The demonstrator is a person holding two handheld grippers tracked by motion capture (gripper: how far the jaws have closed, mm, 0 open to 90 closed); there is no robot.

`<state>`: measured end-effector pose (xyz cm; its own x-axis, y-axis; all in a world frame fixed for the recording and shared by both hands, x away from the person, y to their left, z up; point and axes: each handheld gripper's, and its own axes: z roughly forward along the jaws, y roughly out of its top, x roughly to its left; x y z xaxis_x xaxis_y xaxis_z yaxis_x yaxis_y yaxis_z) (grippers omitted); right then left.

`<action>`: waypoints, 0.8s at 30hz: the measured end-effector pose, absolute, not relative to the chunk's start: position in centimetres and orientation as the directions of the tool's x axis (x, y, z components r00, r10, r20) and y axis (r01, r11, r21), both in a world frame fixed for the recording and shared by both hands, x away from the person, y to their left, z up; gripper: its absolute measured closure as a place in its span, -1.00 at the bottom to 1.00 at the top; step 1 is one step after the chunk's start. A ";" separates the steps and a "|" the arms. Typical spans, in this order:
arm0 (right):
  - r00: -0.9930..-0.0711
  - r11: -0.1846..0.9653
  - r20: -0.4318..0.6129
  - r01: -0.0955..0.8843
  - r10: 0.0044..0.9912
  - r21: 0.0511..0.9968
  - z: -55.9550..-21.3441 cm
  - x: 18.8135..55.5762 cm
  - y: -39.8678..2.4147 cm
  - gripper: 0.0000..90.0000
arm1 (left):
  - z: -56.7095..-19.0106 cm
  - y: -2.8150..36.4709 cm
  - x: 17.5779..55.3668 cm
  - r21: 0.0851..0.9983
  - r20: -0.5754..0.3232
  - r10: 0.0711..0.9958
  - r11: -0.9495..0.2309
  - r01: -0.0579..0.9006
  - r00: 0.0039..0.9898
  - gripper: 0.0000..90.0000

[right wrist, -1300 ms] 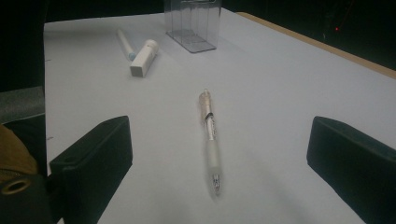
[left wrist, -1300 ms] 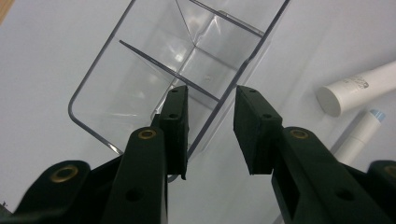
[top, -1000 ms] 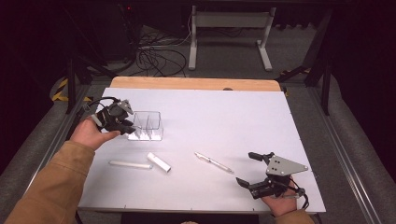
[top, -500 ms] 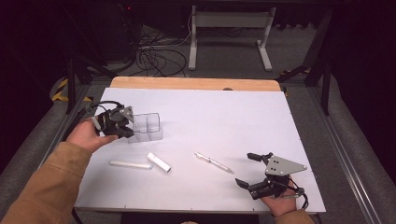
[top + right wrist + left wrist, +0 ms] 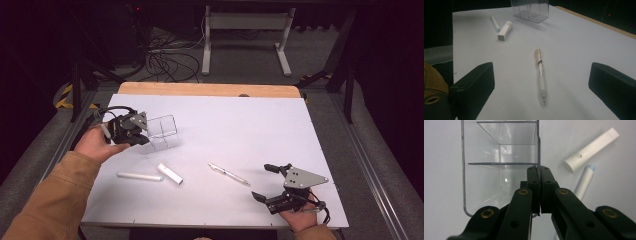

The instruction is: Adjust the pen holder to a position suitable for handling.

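Observation:
A clear plastic organizer (image 5: 162, 132) with dividers sits at the left of the white board, slightly tilted. My left gripper (image 5: 142, 136) is shut on its near wall; in the left gripper view the two pads (image 5: 538, 173) pinch the thin clear wall of the organizer (image 5: 499, 157). My right gripper (image 5: 263, 182) rests at the front right with its jaws wide open and nothing between the pads. A clear pen (image 5: 539, 65) lies on the board just ahead of the right gripper (image 5: 542, 72), pointing toward it. The pen (image 5: 229, 174) is untouched.
A short white tube (image 5: 170, 173) and a thin white stick (image 5: 139, 176) lie side by side in front of the organizer. The white board (image 5: 250, 125) ends in a wooden strip at the back. Cables and a desk frame stand on the floor beyond.
The left gripper has closed on the organizer's wall and shifted slightly right and up, tilting the organizer. The right gripper has stayed where it was.

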<state>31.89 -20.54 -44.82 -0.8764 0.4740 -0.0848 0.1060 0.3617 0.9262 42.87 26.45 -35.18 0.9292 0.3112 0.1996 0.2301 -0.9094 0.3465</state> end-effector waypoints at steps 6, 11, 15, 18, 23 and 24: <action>-0.877 0.364 -0.086 0.106 0.473 0.925 -44.8 31.9 -20.6 -0.84 | -34.2 24.1 42.7 0.358 0.215 0.252 -0.919 0.164 0.943 0.96; -0.877 0.362 -0.087 0.104 0.473 0.926 -44.8 31.9 -20.6 -0.84 | -34.0 21.8 42.9 0.348 0.228 0.190 -0.932 0.102 0.955 0.96; -0.877 0.362 -0.087 0.103 0.472 0.926 -44.8 31.9 -20.6 -0.84 | -34.0 20.0 43.2 0.345 0.227 0.145 -0.937 0.059 0.963 0.96; -0.878 0.363 -0.087 0.103 0.470 0.926 -44.8 31.9 -20.6 -0.84 | -34.2 18.8 43.4 0.338 0.225 0.112 -0.941 0.030 0.968 0.96; -0.879 0.363 -0.086 0.103 0.469 0.926 -44.8 31.8 -20.7 -0.84 | -34.6 17.1 43.8 0.335 0.218 0.078 -0.942 0.000 0.973 0.96; -0.879 0.363 -0.086 0.103 0.469 0.926 -44.8 31.8 -20.7 -0.84 | -34.7 16.8 43.9 0.332 0.220 0.062 -0.943 -0.015 0.974 0.96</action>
